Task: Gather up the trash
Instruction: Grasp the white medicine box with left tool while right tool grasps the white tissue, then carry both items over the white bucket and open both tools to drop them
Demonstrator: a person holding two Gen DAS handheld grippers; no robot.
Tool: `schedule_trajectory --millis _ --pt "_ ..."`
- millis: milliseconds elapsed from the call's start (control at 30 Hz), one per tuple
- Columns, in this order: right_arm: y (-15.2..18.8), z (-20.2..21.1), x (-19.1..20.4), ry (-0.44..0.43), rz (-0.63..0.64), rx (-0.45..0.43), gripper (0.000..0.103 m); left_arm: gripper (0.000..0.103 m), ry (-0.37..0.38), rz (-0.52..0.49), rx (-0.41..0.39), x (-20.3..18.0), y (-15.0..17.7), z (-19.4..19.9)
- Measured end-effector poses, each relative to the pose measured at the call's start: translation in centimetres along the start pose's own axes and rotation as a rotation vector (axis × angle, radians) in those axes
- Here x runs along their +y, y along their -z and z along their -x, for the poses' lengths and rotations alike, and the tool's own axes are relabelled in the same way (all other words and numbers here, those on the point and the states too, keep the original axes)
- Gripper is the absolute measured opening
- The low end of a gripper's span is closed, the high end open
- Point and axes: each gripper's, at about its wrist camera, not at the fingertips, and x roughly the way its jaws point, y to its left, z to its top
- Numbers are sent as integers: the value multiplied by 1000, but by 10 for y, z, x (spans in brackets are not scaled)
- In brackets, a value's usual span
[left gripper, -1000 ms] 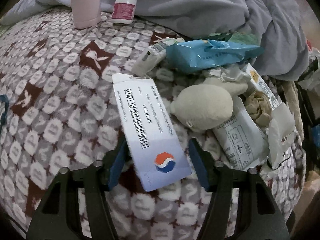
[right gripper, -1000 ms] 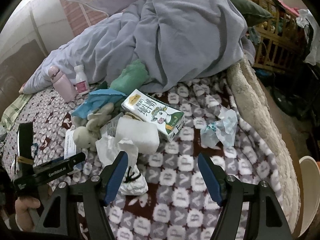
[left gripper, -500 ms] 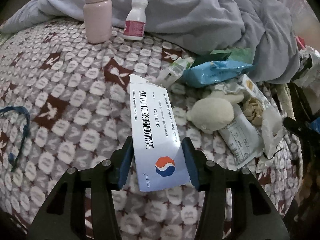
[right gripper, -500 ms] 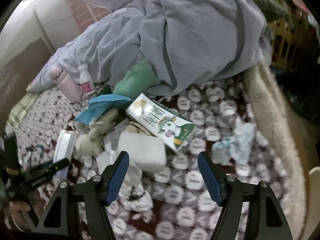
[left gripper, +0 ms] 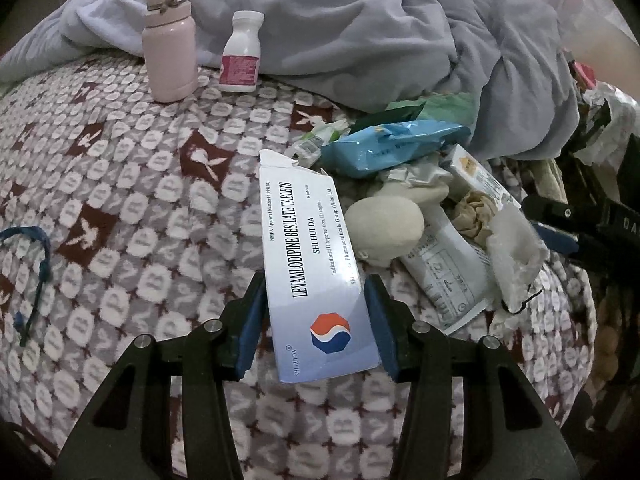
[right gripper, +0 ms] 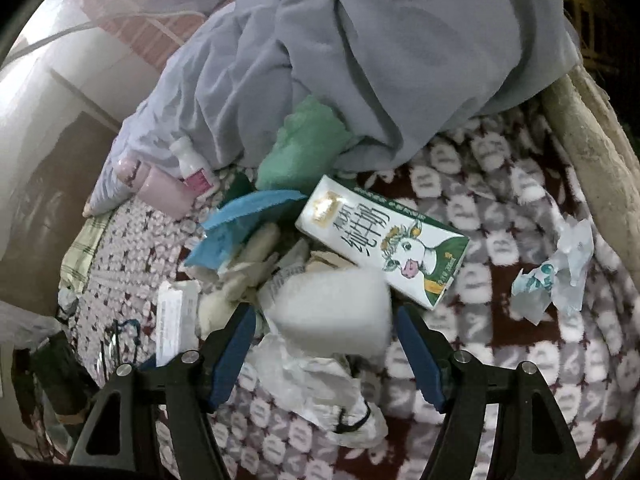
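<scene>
Left hand-held gripper (left gripper: 316, 320) clamped across the near end of a tablet carton (left gripper: 316, 272), long axis pointing straight ahead, above the bed (left gripper: 120, 208). Right hand-held gripper (right gripper: 326, 344) spread wide, nearer the white foam block (right gripper: 336, 316) directly ahead.

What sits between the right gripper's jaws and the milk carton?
In the right wrist view, a white foam-like block fills the gap between the open jaws of the right gripper; the milk carton lies just beyond it. Whether they touch is unclear.
</scene>
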Motion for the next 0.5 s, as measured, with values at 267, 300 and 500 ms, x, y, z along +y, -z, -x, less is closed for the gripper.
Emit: schedule_trajectory --millis 267,300,500 --pt "1 -18 3 50 34 59 74 47 12 -12 5 -8 3 0" --pt "3 -20 4 51 42 67 74 47 11 -16 4 -9 3 1" --pt "9 1 3 24 60 -30 47 47 21 -39 -14 -20 3 11"
